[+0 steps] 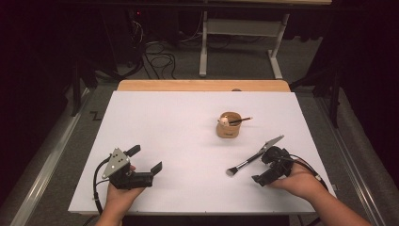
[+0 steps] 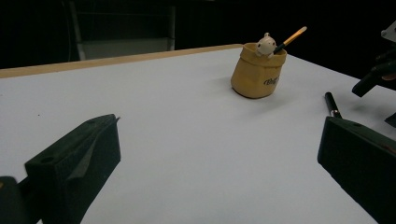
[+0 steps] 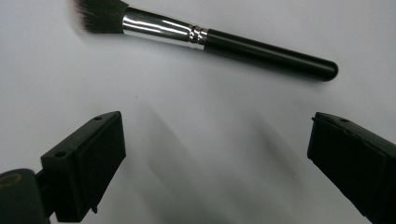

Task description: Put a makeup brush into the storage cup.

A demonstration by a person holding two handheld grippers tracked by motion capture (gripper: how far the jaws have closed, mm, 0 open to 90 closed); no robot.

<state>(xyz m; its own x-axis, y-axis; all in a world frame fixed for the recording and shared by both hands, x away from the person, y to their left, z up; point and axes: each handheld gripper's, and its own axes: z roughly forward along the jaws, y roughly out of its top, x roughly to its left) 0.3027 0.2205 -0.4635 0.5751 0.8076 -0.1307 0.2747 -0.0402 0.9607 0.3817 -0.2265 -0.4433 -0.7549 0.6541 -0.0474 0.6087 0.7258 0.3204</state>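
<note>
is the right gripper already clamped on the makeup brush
No, the right gripper has its jaws wide apart, and the makeup brush lies free on the table beyond them.

One makeup brush [image 1: 246,163] lies flat on the tabletop [image 1: 164,127], with dark bristles, a silver ferrule and a black handle. One tan pouch-shaped holder [image 1: 229,126] stands farther back, and inside it sit one small white bear figure [image 1: 225,121] and one thin brush with an orange handle [image 1: 242,120], leaning out over the rim. That makes two brushes in all (one lying, one standing in the holder). There are two claws, one in each of the person's two hands: the left claw [image 1: 145,158] and the right claw [image 1: 264,166], each with two black jaws set wide apart
</note>
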